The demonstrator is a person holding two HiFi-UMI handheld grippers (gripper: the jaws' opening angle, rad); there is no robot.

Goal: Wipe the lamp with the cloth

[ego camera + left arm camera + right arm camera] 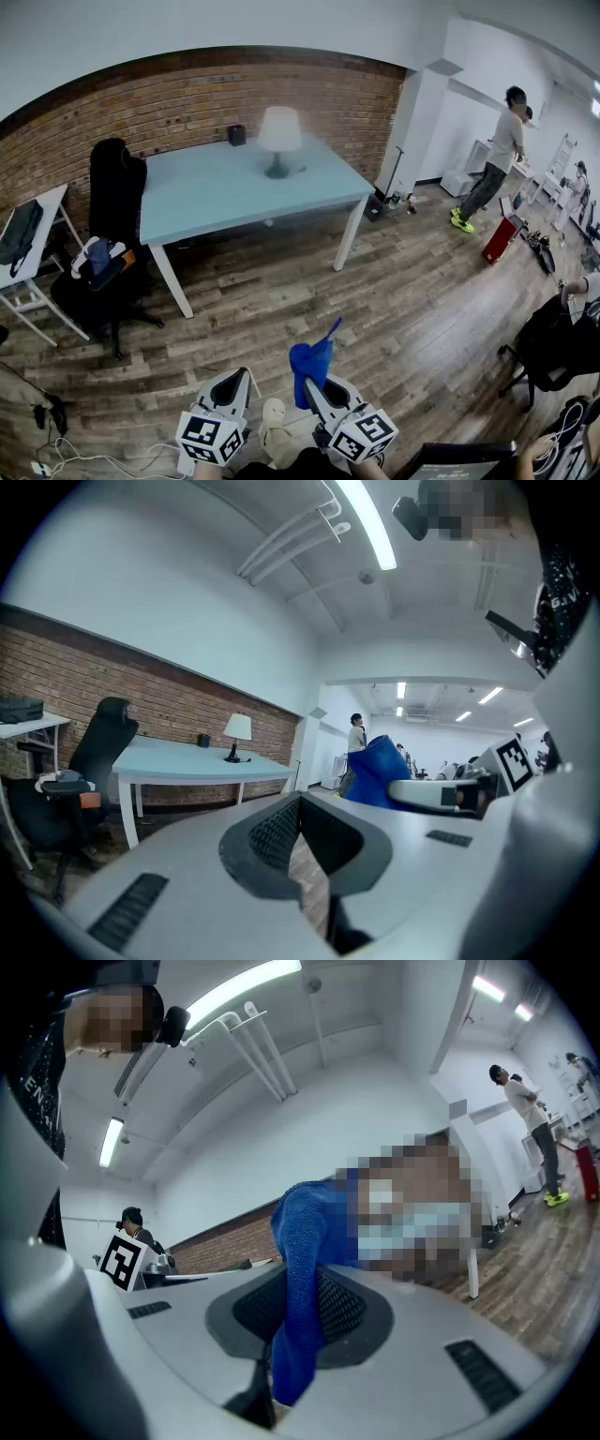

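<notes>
A white-shaded lamp (279,139) stands at the back of the pale blue table (216,192), far from both grippers; the left gripper view shows the lamp (237,733) small in the distance. My right gripper (317,382) is low at the front, shut on a blue cloth (312,361) that sticks up from its jaws. In the right gripper view the cloth (305,1269) hangs down between the pads of the right gripper (300,1302). My left gripper (242,380) is beside it, shut with nothing held; its tips meet in the left gripper view (300,803), where the cloth (375,771) shows to the right.
A black office chair (112,225) with clothes on it stands left of the table. A small white side table (33,272) holds a dark bag. A person (497,155) stands far right near a red case (502,239). A small black object (236,134) sits beside the lamp.
</notes>
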